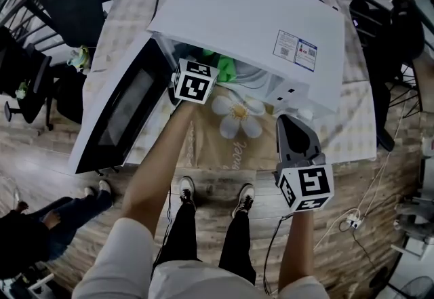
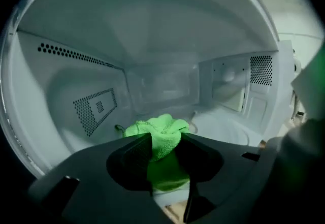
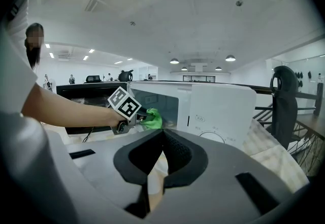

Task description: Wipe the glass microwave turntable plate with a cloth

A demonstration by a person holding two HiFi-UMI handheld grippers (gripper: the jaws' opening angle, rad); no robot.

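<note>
My left gripper (image 2: 165,137) reaches into the open white microwave (image 1: 258,26) and is shut on a bright green cloth (image 2: 158,127). The cloth bunches out past the jaw tips, just above the cavity floor. The round glass turntable plate (image 2: 226,127) lies on that floor, ahead and to the right of the cloth. In the head view the left gripper (image 1: 211,66) sits at the cavity mouth with the cloth (image 1: 226,66) beside it. My right gripper (image 1: 289,121) hovers outside, in front of the control panel, jaws shut on nothing. From the right gripper view the cloth (image 3: 152,119) shows at the opening.
The microwave door (image 1: 119,111) hangs wide open to the left. The microwave stands on a table with a daisy-print cloth (image 1: 237,114). A person's legs and shoes (image 1: 88,199) are at lower left. Office chairs (image 1: 68,6) and railings surround the table.
</note>
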